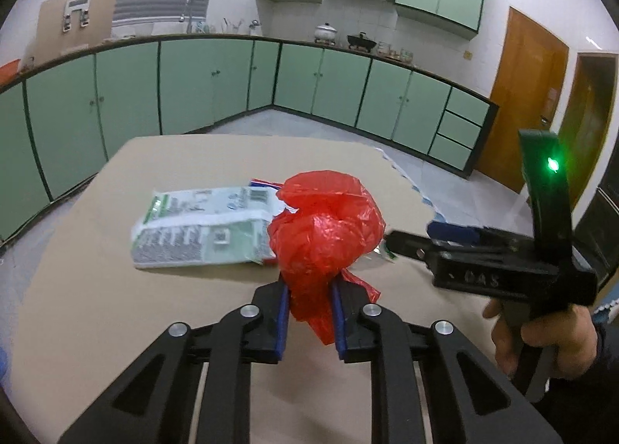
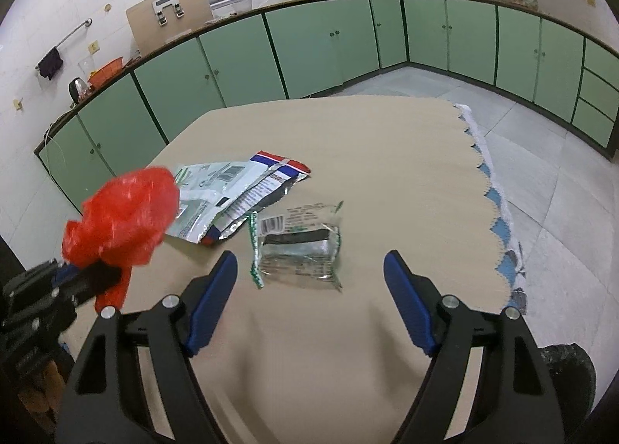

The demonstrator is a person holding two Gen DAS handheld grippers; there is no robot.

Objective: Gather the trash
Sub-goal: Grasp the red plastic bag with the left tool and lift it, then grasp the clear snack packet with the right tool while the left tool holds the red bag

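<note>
A: Left tool?

B: My left tool [image 1: 309, 312] is clamped on the crumpled red plastic bag [image 1: 325, 227], held up above the tan surface [image 1: 96, 289]

A: Right?

B: My right tool [image 2: 309, 300] is spread wide, nothing in it, hovering over the clear green-edged wrapper [image 2: 298, 246]. Green-white packet [image 1: 201, 227] and red-blue striped foil packet [image 2: 263, 188] lie overlapping just behind, on the surface
</note>
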